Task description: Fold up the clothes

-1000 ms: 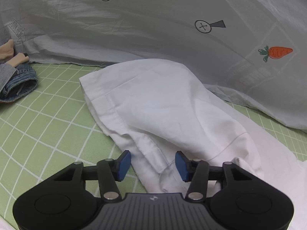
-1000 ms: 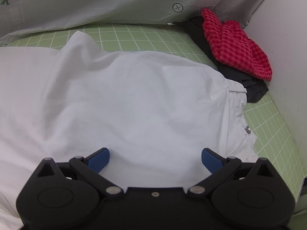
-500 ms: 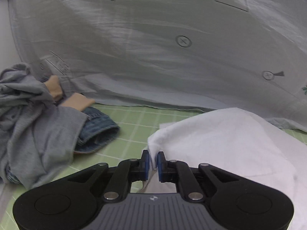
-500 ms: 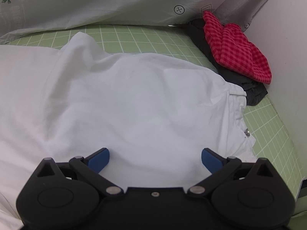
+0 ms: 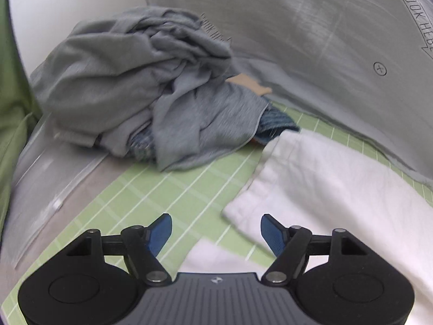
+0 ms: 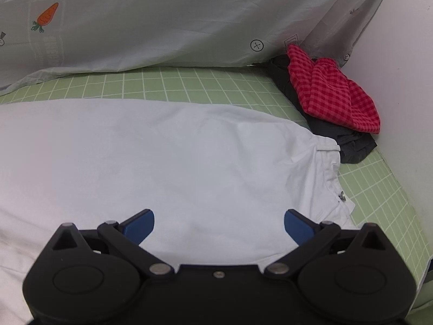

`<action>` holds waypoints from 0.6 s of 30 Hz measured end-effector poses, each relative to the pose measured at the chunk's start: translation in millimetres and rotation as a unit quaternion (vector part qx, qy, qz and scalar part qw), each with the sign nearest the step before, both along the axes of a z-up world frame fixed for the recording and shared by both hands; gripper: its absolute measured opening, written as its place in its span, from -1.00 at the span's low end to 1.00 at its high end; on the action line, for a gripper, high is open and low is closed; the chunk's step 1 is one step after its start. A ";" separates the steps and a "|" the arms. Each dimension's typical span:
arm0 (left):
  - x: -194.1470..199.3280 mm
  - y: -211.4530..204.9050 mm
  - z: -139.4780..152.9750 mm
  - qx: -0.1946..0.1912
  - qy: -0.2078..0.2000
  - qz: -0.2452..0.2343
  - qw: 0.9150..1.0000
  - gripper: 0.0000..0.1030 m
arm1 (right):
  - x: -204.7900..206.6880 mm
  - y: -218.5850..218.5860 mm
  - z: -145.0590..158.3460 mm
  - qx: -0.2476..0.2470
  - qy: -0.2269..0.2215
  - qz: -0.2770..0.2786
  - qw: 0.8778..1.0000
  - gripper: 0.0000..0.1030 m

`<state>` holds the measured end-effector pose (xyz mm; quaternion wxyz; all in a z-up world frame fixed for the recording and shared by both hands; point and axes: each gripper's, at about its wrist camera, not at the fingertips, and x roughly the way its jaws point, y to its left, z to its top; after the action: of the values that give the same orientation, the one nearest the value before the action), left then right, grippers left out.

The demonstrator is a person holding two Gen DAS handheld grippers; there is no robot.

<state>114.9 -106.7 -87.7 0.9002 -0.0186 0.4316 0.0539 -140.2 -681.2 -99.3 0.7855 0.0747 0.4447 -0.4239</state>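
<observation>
Since the earlier frames, the left gripper (image 5: 216, 228) has carried the edge of the white garment (image 5: 319, 189) out toward the grey clothes pile (image 5: 140, 86) and let it go; its jaws are opening, with only the green gridded worktop (image 5: 173, 189) between them and the released hem lying just beside the right-hand pad at about 2 o'clock. In the right wrist view the hump that stood at 11 o'clock has gone, and the white garment (image 6: 167, 157) now lies flat and broad. This suggests that the spreading step is finished and the first fold can begin.

The right gripper (image 6: 219, 223) hovers over the cloth with its jaws wide apart, holding nothing; whether its pads touch the fabric cannot be told.

Hidden or unclear: the left wrist view is motion-blurred. The grey pile at 11 o'clock covers a blue denim item (image 5: 276, 124) and a tan scrap (image 5: 249, 84), neither identifiable. The garment's near edge is hidden behind both gripper bodies, and its left end is cut off in the right view. At 2 o'clock there, a red checked cloth (image 6: 333, 92) overlies a dark garment (image 6: 349, 140), of which only the edges show.
</observation>
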 end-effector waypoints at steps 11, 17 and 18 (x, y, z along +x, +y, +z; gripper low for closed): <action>-144.9 89.9 -34.1 -0.020 0.089 0.104 0.990 0.52 | -63.9 54.1 7.6 0.035 -0.014 0.032 0.999 1.00; -167.9 98.3 -39.3 -0.053 0.087 0.111 0.989 0.52 | -92.0 74.8 7.2 0.045 -0.005 0.041 0.998 1.00; -168.8 97.3 -40.6 -0.062 0.084 0.112 0.988 0.44 | -95.6 77.4 7.5 0.046 -0.004 0.042 0.998 1.00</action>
<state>-53.9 -9.5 -128.3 0.8460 -0.1181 0.5038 0.1284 -235.8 -603.8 -91.7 0.8003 0.0935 0.4631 -0.3691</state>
